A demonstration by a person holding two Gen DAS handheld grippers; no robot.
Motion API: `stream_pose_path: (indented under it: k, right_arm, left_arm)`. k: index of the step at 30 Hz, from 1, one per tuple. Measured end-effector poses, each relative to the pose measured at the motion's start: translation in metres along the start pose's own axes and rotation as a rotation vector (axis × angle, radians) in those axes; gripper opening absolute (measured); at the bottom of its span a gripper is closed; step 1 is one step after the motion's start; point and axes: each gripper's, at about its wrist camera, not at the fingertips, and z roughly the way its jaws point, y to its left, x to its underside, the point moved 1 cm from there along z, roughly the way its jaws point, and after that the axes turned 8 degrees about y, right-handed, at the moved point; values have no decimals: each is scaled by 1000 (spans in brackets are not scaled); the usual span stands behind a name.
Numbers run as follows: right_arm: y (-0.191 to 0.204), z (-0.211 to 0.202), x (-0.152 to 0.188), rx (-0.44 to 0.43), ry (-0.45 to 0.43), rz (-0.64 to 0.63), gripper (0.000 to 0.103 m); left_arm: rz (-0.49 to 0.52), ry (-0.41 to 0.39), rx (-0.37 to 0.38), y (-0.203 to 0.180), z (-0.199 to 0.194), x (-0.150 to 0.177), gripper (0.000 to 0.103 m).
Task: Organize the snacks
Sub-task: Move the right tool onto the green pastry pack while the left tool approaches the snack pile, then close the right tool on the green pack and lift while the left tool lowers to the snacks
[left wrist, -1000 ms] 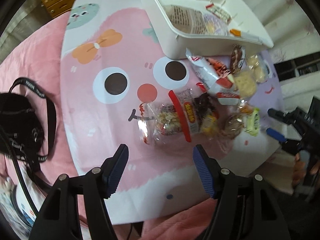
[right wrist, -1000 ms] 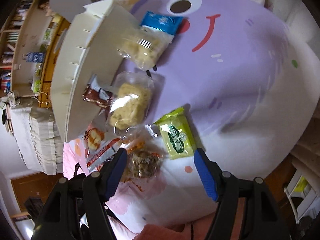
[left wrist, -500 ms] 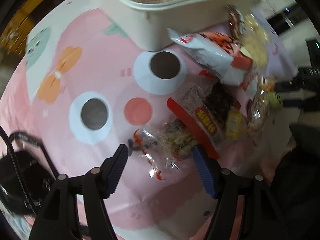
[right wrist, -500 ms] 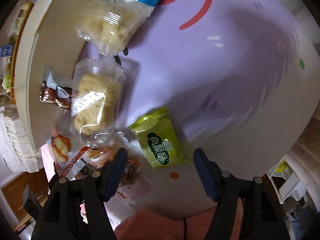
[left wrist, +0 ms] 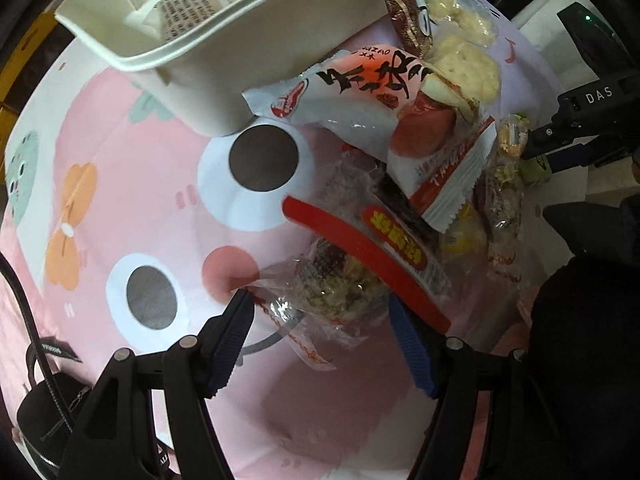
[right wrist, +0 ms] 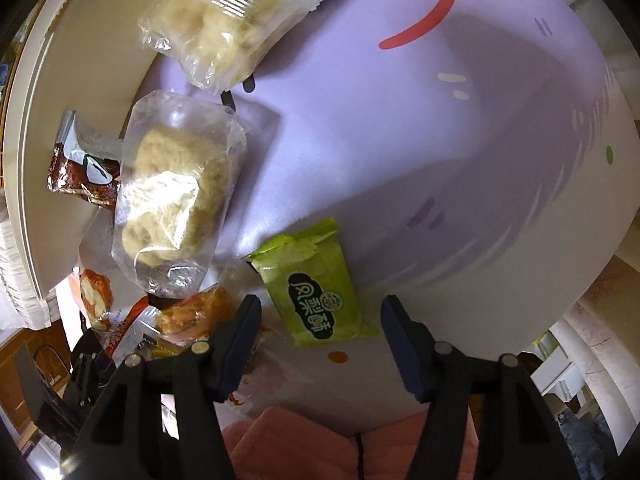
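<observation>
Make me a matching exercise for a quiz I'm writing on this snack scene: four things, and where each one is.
Things:
1. green packet
2. blue-edged bag
3. brown wrapper
4. red-striped clear bag

Places:
a. leaning on the white bin
b. between the open left tongs
c. ahead of the open right tongs
d. far end, partly over the bin's side

Pairs: 1-c, 2-d, 3-a, 4-b
</observation>
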Motion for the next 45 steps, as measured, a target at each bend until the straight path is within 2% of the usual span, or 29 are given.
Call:
stream_pose_path:
  k: [4,5,9,12,16,17,20,27,29,35,37,38,45]
  right_arm:
    - [2,-1,0,1,-5,6,60]
    - [2,0,2,5,-8,14,56]
    - [-1,-2,4,5,-14,27,48]
    - [-2,-3,6,16,-19,30,42]
    - [-2,3,8,14,-30,23,40]
    - [-2,3,9,12,-32,24,39]
    - [-8,0,11,3,-36,25,38]
    - [-17,3,19,-30,-26,31,37]
    - [-17,3,23,-36,-31,29,36]
    - [-17,0,44,-50,-57,25,36]
    - [-17,-1,51,-56,-67,25,36]
    - [-17,-2,55,-59,-71,24,36]
    - [-7,-6,75,-81,-107,-1,36]
  left_arm:
    - [27,7,18,2,4,-3,68]
    - [32,3,21,1,5,-5,67]
    - [42,-7,37,13,7,-4,62]
    - [62,-21,21,12,8,-3,53]
    - [55,-53,-1,11,8,5,36]
    - [47,-59,2,13,8,8,30]
    - [15,-67,19,20,8,16,23]
    - [-77,-108,15,28,8,35,17]
    - [-100,-122,16,21,4,44,16]
    - [-152,-181,14,23,-6,68,14]
    - [-163,-201,12,25,-13,77,7]
    - [-171,-216,12,22,-18,71,7]
    - [-206,-283,12,27,-42,96,2]
